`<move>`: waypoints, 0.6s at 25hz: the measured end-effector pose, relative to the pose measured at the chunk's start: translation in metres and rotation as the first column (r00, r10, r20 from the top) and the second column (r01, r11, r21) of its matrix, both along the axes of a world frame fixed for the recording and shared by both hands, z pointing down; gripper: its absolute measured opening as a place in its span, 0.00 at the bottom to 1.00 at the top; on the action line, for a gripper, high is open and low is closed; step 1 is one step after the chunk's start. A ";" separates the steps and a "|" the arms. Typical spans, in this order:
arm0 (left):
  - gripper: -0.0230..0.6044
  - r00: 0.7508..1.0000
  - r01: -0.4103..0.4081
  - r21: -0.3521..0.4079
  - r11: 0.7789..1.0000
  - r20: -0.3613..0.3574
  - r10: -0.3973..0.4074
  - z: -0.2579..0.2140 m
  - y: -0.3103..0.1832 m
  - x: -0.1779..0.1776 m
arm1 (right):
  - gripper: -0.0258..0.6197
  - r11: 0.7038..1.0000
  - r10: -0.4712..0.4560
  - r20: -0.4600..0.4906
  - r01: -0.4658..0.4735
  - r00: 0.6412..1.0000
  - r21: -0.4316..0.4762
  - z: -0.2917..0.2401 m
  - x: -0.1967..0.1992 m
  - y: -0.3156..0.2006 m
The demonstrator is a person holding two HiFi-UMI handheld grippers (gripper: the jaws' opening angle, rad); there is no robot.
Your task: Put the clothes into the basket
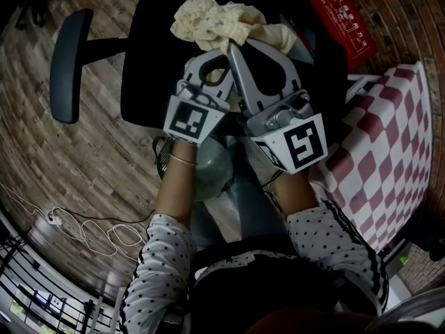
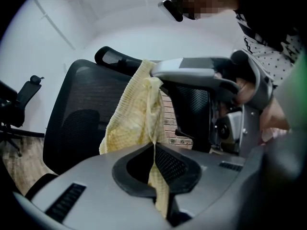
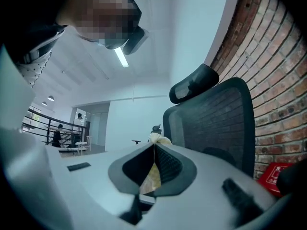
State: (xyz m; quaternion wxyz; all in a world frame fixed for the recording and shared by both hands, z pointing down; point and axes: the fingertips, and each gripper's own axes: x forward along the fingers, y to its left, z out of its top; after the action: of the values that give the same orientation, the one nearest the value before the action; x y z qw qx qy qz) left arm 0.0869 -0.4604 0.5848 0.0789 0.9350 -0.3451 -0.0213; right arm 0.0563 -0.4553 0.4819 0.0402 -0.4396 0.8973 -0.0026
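The cloth (image 1: 224, 21), a pale yellow knit, lay bunched on the seat of a black chair (image 1: 149, 75), with its near edge drawn up toward the person. Both grippers had it. The left gripper (image 2: 154, 145) had its fingers (image 2: 178, 166) pressed together on a fold that ran down between them. The right gripper (image 3: 153, 146) pinched another bit of the same cloth, with a thin strip showing between its fingers (image 3: 169, 165). The two sat close side by side and pointed level at the chair.

The step looked like the lift off the seat. To do it well, both pinches would have to stay firm and rise together, so the cloth came up as one bundle rather than stretching between them. The loose far part should clear the chair before any carry. Release should wait until the bundle hung over the basket.

The basket was hard to place. A pale green round thing (image 1: 208, 176) sat below the forearms, mostly covered by them, and it may have been the basket, but this could not be told. In the head view the gripper bodies hid the pinch points. How much cloth each held was unclear, since neither gripper view showed the whole cloth.
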 end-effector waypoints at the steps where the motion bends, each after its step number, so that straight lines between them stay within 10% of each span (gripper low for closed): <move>1: 0.07 1.000 -0.001 0.006 1.000 0.003 0.001 -0.003 0.001 -0.001 | 0.09 1.000 0.000 0.002 0.000 1.000 0.006 -0.004 0.001 -0.001; 15: 0.07 0.995 0.085 0.100 0.991 0.039 -0.089 -0.060 0.013 -0.022 | 0.09 0.995 -0.079 0.014 0.078 0.997 0.061 -0.065 0.002 -0.002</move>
State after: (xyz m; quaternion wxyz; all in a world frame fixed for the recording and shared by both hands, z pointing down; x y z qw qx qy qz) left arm 0.0653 -0.4479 0.5246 0.0246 0.9221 -0.3856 -0.0214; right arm 0.0581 -0.4573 0.4169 0.0606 -0.4024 0.9133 0.0194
